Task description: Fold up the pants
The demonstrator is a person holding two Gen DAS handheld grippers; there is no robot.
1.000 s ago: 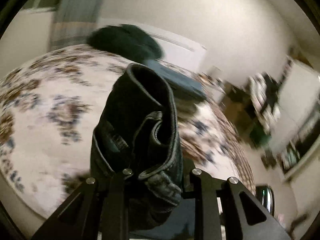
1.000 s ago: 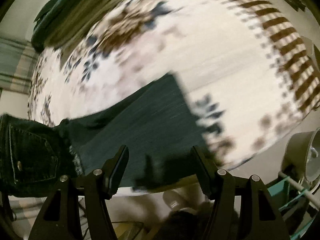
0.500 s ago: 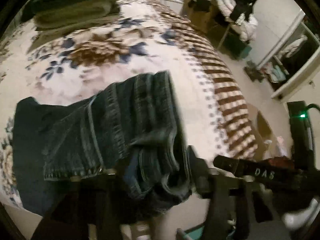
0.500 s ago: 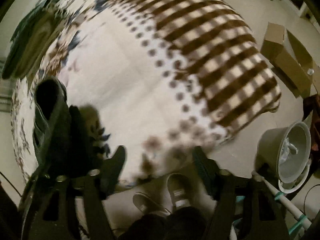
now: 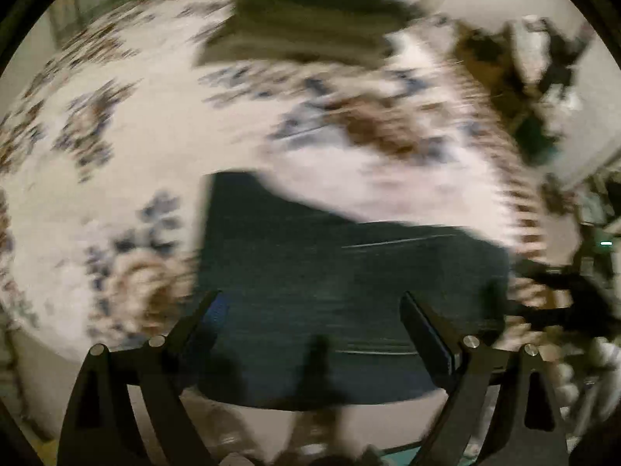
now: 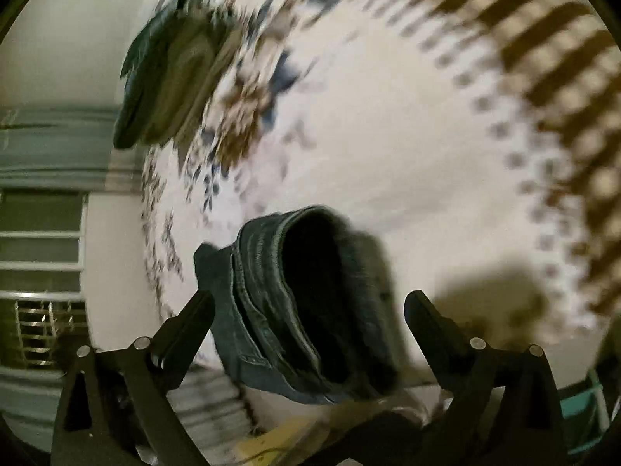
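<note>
Dark blue jeans [image 5: 333, 283] lie flat on the floral bedspread [image 5: 155, 147] in the blurred left wrist view. My left gripper [image 5: 310, 310] is open above them with nothing between its fingers. In the right wrist view a bunched part of the jeans [image 6: 302, 303] with its seams showing stands at the near edge of the bed, between the spread fingers of my right gripper [image 6: 310, 306], which is open. I cannot tell if the fingers touch the cloth.
A stack of folded dark and olive clothes [image 5: 302, 19] sits at the far side of the bed, also in the right wrist view [image 6: 170, 73]. The bedspread has a brown striped border [image 6: 543, 50]. Room clutter [image 5: 543, 77] is beyond the bed to the right.
My left gripper has let go of the jeans and opened; they now lie flat below it. The right gripper has swung back so that the bunched jeans sit between its open fingers.
</note>
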